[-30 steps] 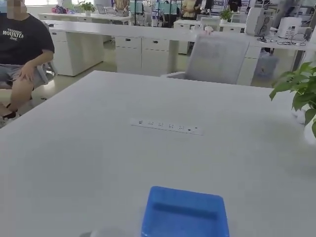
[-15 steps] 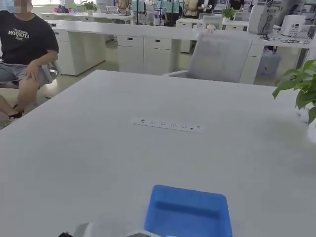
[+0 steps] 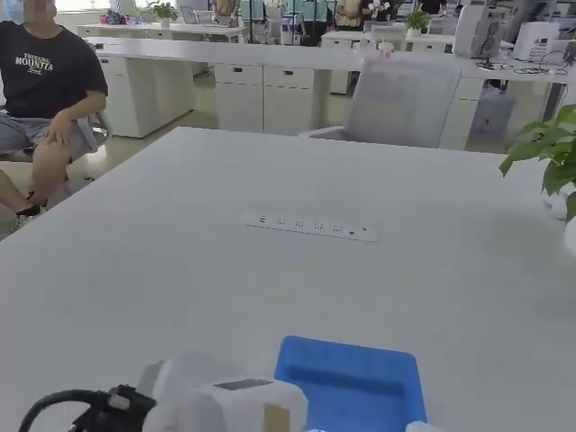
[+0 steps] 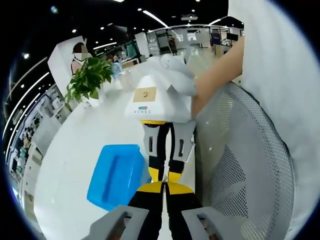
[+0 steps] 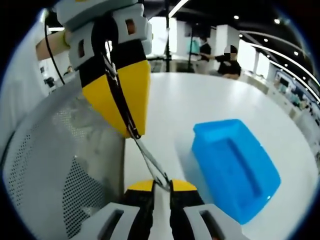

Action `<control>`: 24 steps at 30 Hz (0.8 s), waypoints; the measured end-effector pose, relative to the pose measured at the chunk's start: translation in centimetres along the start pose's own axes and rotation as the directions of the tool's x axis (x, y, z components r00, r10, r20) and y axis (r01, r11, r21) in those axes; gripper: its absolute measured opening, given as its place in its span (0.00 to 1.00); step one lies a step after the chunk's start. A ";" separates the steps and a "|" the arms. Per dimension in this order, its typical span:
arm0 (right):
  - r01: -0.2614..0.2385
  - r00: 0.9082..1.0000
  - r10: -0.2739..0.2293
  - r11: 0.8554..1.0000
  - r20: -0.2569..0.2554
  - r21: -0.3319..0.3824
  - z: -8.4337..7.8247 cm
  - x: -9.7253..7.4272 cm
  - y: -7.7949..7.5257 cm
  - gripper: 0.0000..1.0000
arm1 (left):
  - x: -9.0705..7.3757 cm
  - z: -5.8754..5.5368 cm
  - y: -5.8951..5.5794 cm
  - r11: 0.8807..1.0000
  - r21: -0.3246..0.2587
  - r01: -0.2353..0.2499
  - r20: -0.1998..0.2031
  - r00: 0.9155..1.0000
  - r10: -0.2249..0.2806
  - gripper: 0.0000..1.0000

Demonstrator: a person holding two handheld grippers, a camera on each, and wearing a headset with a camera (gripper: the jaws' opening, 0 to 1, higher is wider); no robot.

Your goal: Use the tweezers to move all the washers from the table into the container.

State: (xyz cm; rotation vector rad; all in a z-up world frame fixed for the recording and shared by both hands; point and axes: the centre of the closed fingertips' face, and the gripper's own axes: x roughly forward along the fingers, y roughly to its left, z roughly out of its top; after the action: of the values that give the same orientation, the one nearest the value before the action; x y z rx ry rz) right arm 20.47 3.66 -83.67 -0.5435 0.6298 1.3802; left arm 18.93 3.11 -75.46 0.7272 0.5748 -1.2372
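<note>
Right gripper view shows the tweezers (image 5: 148, 159) clenched in the left gripper (image 5: 132, 132), their end nipped by the right gripper (image 5: 161, 188), beside the blue container (image 5: 235, 167). The step in hand looks like setting the grip; the next move calls for carrying them to a washer.

Hand-held gripper (image 3: 216, 405), side unclear, risen into head view beside blue container (image 3: 351, 382).
</note>
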 end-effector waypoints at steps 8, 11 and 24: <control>-0.011 1.000 0.011 1.000 0.002 0.014 0.1 0.2 0.1 0.07 | -0.1 -0.3 0.7 0.997 -0.051 0.049 -0.013 0.999 -0.050 0.00; -0.016 1.000 0.016 1.000 0.007 0.021 0.2 0.2 0.0 0.08 | 0.0 -0.3 1.0 0.997 -0.054 0.064 -0.023 0.998 -0.065 0.00; -0.086 0.996 0.086 0.996 -0.004 0.025 1.8 -0.3 -0.5 0.03 | 1.2 -0.1 3.0 0.992 -0.126 0.016 0.007 1.000 -0.016 0.03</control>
State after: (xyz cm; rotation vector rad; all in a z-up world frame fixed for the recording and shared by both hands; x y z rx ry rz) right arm 21.05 4.57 -82.16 -0.5051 0.6800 1.4509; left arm 22.10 2.86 -75.89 0.6131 0.6490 -1.2059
